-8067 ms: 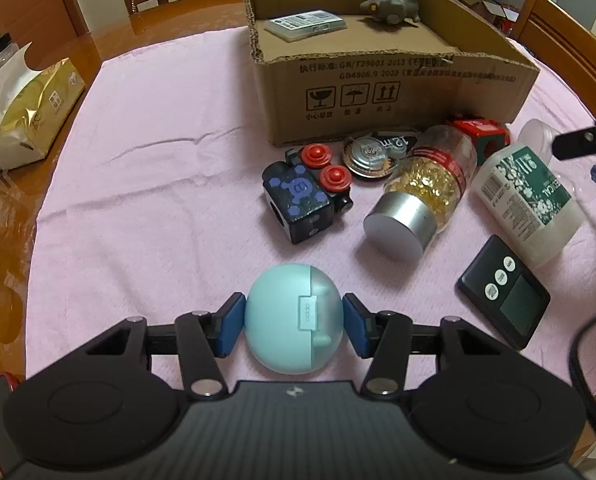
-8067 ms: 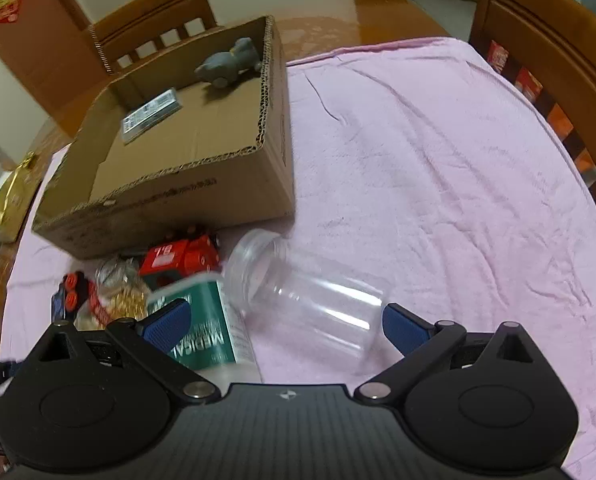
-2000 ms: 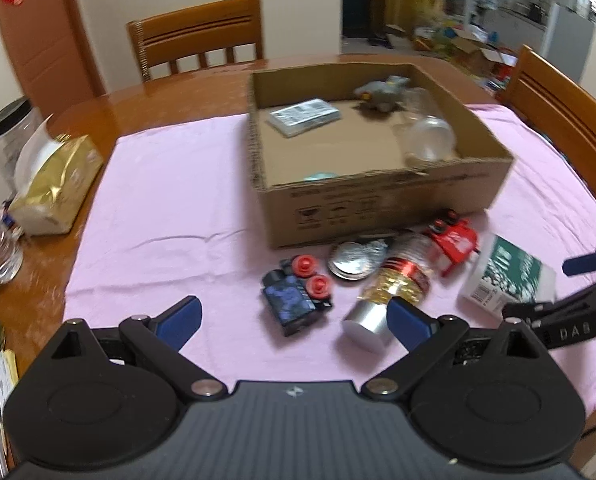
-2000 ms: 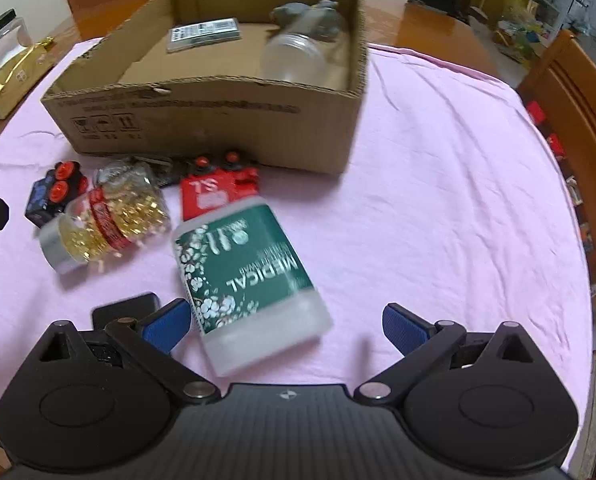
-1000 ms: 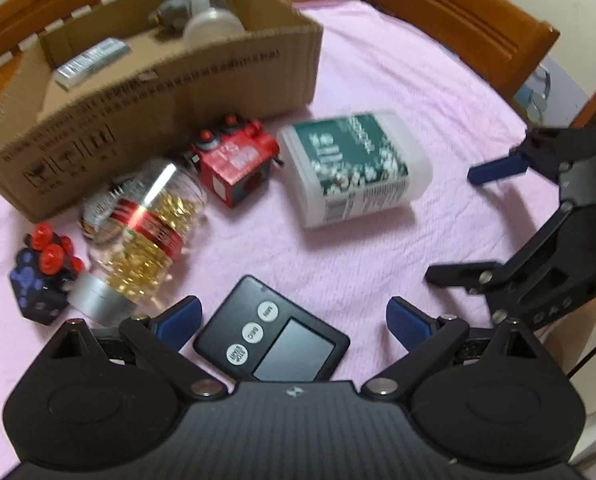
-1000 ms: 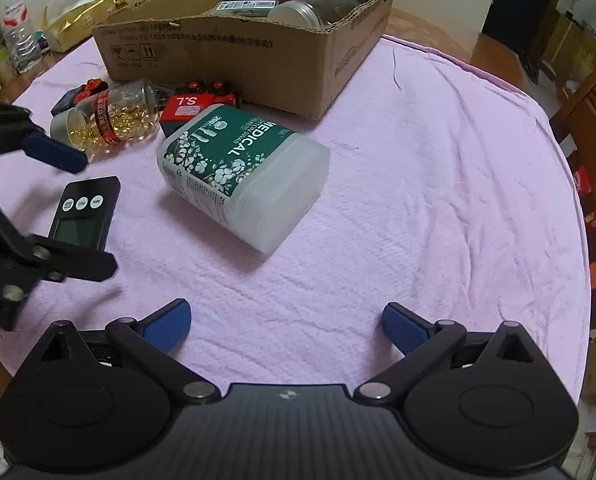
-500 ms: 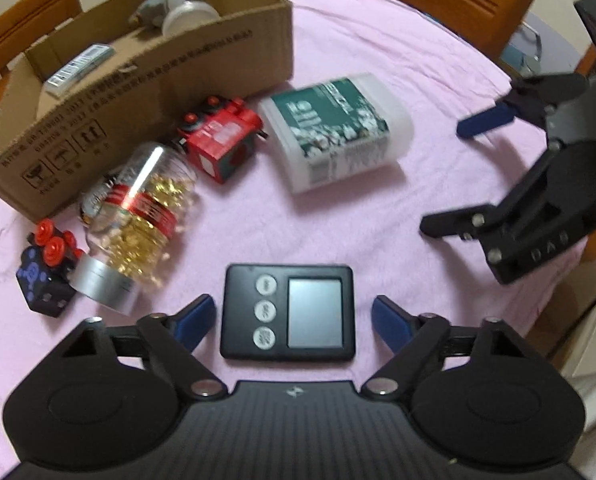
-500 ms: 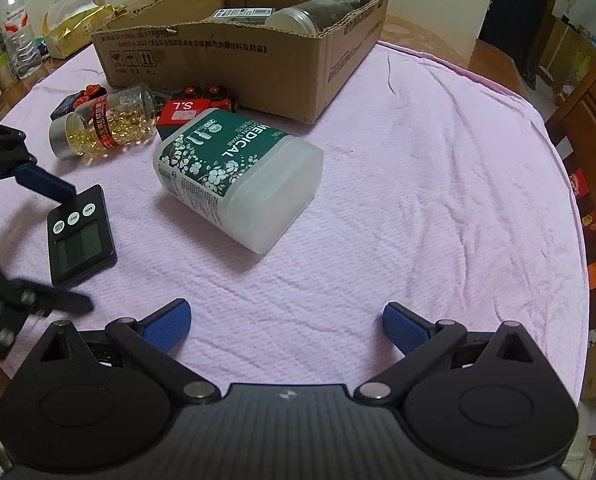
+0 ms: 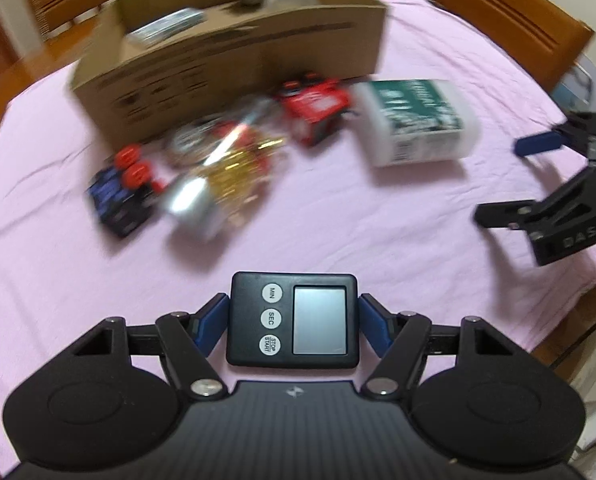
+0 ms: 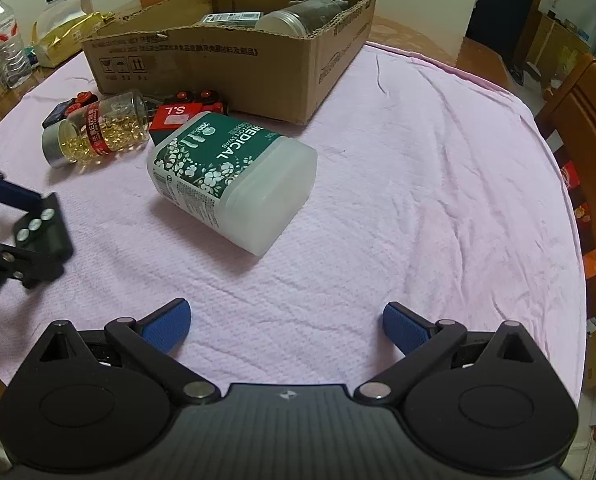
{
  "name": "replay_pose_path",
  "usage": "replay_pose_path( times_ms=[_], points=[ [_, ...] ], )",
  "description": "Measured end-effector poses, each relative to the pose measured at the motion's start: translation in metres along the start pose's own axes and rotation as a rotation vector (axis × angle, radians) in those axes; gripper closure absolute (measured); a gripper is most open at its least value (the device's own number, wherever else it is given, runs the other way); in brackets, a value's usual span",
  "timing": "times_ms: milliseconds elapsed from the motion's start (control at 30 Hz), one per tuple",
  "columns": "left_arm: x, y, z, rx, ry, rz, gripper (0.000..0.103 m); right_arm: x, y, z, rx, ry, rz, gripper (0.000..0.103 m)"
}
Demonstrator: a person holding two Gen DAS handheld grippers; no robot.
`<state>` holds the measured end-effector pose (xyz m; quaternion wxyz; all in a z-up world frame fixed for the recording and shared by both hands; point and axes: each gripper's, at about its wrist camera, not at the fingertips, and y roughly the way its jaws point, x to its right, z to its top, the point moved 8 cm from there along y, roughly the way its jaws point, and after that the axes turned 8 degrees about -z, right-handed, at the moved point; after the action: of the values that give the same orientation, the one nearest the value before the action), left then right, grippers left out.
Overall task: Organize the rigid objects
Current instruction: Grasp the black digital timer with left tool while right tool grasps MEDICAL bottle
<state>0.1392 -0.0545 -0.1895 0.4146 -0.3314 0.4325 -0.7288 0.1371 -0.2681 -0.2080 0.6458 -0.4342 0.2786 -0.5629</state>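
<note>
My left gripper point(image 9: 293, 320) is shut on a black digital timer point(image 9: 291, 320), its blue pads against the timer's two sides; the timer also shows in the right wrist view point(image 10: 41, 226). My right gripper point(image 10: 285, 326) is open and empty above the pink cloth, short of a white swab box with a green MEDICAL label point(image 10: 233, 180). A capsule bottle point(image 10: 97, 132), a red toy block point(image 10: 185, 114) and a dark cube with red knobs point(image 10: 67, 110) lie before the cardboard box point(image 10: 225, 60), which holds a clear jar point(image 10: 298, 16) and a small packet point(image 10: 229, 19).
A pink cloth point(image 10: 438, 184) covers the round wooden table. Wooden chairs point(image 9: 506, 20) stand around it. A gold bag point(image 10: 69, 30) and a water bottle point(image 10: 5, 40) stand at the left edge in the right wrist view. The right gripper also shows at the right of the left wrist view point(image 9: 558, 196).
My left gripper has closed on the timer, which it only straddled half a second ago, and the left view is blurred by motion. The right gripper has stayed open and nearly still.
</note>
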Motion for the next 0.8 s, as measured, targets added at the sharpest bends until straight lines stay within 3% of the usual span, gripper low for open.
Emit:
replay_pose_path(
  times_ms=[433, 800],
  points=[
    [-0.070, -0.020, -0.016, 0.072, -0.227, 0.146, 0.033, -0.008, 0.004, 0.005, -0.068, 0.035, -0.020, 0.000],
    [-0.079, -0.017, -0.013, 0.093, -0.247, 0.135, 0.033, -0.046, 0.006, 0.060, -0.009, 0.071, 0.091, 0.000]
  ],
)
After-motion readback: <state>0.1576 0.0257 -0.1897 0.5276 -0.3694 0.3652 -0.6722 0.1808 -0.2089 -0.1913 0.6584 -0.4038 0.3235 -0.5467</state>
